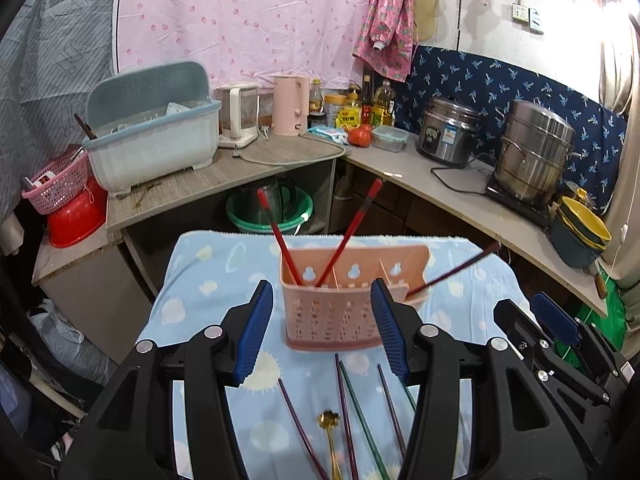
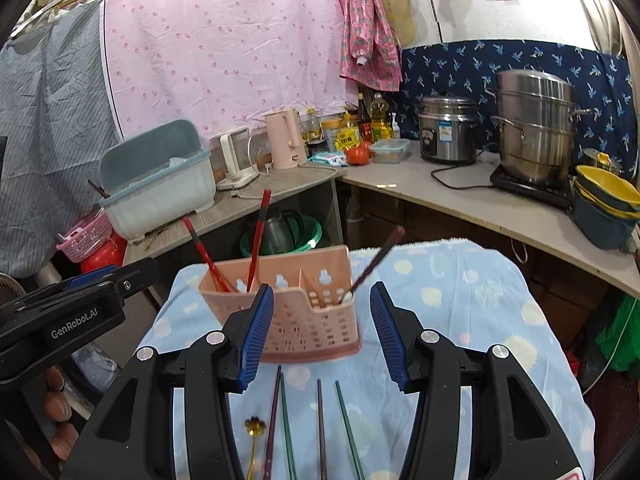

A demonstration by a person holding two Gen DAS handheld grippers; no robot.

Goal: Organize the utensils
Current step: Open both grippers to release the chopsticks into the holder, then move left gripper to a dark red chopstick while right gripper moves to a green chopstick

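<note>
A pink slotted utensil holder (image 1: 340,316) (image 2: 304,320) stands on a table covered by a blue patterned cloth (image 1: 200,280) (image 2: 460,300). Two red chopsticks (image 1: 280,236) (image 2: 256,240) lean in its left compartment, and a dark purple chopstick (image 1: 460,268) (image 2: 376,260) leans in its right one. In front of it lie several purple and green chopsticks (image 1: 344,412) (image 2: 320,424) and a gold spoon (image 1: 330,432) (image 2: 254,434). My left gripper (image 1: 321,286) (image 2: 100,288) and right gripper (image 2: 321,287) (image 1: 532,308) hover side by side above the loose utensils, both open and holding nothing.
An L-shaped counter (image 1: 440,176) (image 2: 460,204) runs behind the table with a blue dish rack (image 1: 156,136), kettles, bottles, a rice cooker (image 2: 446,130), a steel steamer pot (image 2: 536,124) and stacked bowls (image 2: 608,204). Basins sit under it. A hand (image 2: 60,404) holds the left gripper.
</note>
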